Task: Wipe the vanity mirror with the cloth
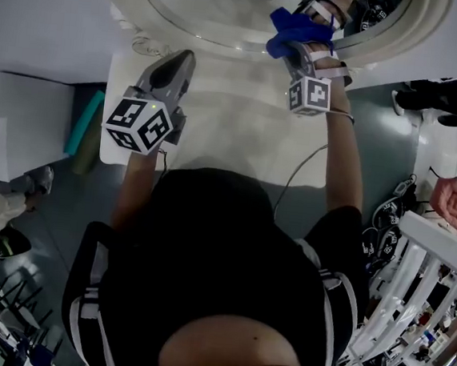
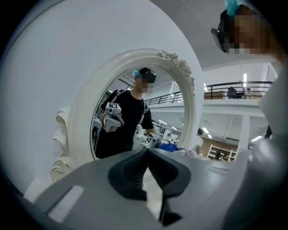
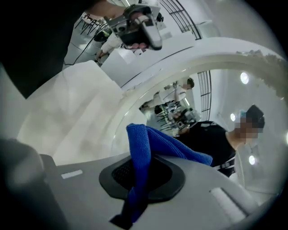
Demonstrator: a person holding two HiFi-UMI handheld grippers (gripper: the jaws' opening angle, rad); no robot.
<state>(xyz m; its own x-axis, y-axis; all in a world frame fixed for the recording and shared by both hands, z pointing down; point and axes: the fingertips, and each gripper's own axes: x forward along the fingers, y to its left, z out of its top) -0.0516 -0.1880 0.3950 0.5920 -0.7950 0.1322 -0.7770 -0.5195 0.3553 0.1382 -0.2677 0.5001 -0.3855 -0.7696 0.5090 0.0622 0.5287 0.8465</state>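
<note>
The oval vanity mirror in its white carved frame stands at the far edge of the white table. My right gripper is shut on a blue cloth, and the cloth rests at the glass near the mirror's lower right rim. In the right gripper view the cloth is pinched between the jaws and folds over toward the mirror frame. My left gripper hovers over the table left of the cloth, pointing at the mirror. Its jaws meet with nothing between them.
A teal object lies beside the table's left edge. White shelving and cables crowd the floor at the right. Another person's hand and shoes show at the right.
</note>
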